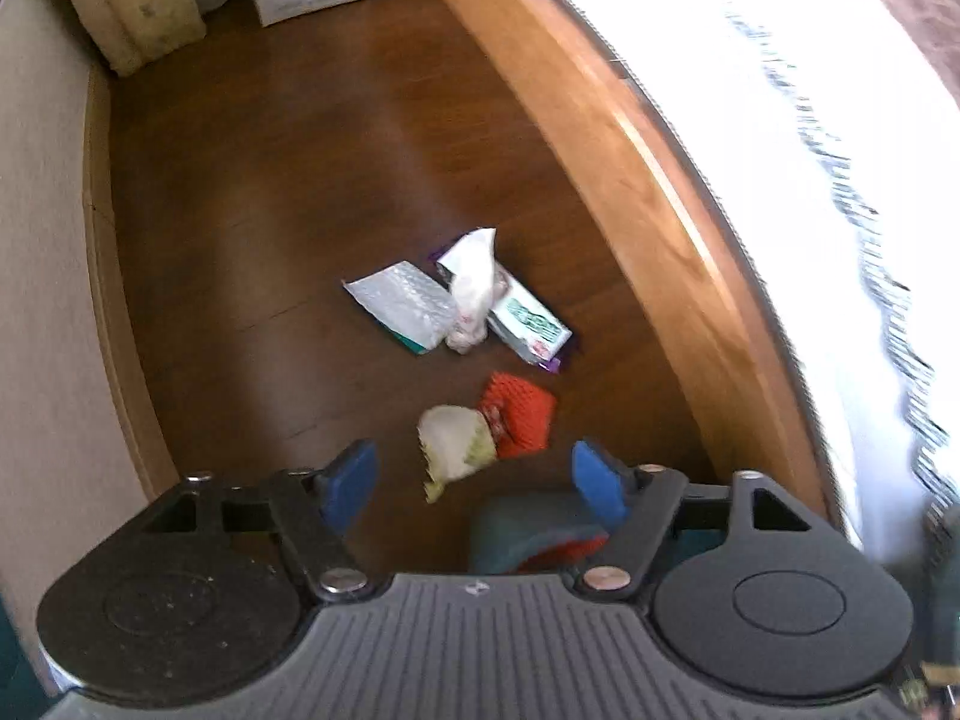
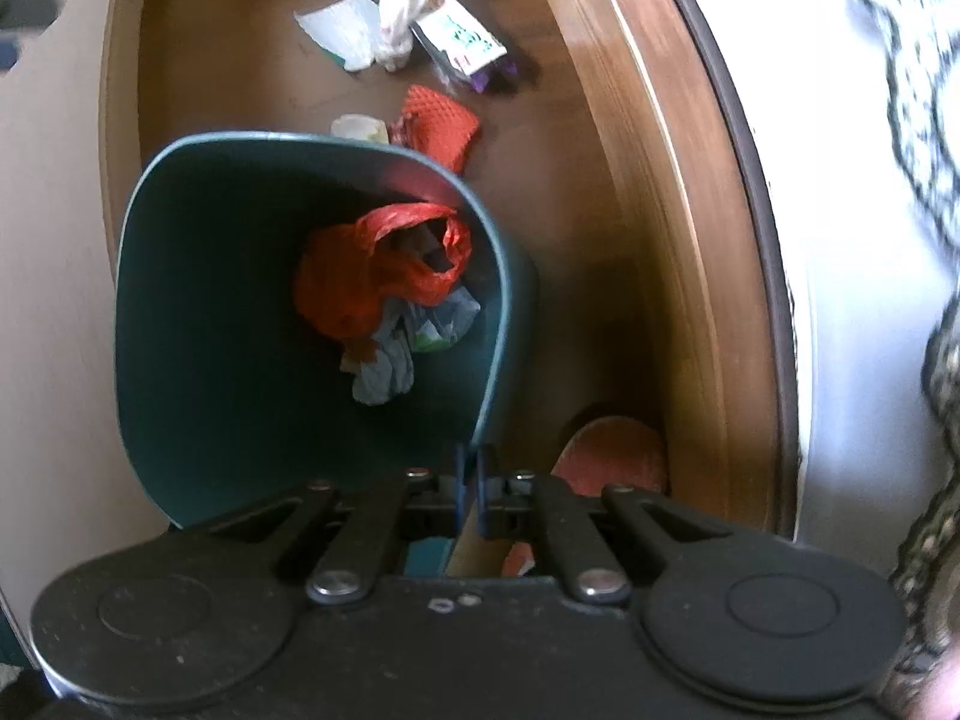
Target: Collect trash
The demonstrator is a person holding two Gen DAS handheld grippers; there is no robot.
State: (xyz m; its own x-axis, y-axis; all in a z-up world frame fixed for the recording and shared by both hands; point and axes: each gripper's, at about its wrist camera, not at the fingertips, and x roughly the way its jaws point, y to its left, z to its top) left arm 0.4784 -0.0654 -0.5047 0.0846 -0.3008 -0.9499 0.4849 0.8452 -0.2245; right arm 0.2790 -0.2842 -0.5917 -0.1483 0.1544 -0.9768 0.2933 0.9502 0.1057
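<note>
Mid-pickup: left gripper (image 1: 474,483) spread wide over floor trash.
Right gripper (image 2: 471,480) pinches the bin (image 2: 180,300) rim; next, close on the wad (image 1: 456,441) at 12 o'clock.

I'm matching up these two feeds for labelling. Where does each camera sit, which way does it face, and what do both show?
Left wrist: on the left gripper, looking down at floor litter; its open blue fingers show.
Right wrist: on the right gripper, looking down into the green bin, whose rim its fingers pinch.
Shared: orange net, white wrappers, wooden bed frame.
</note>
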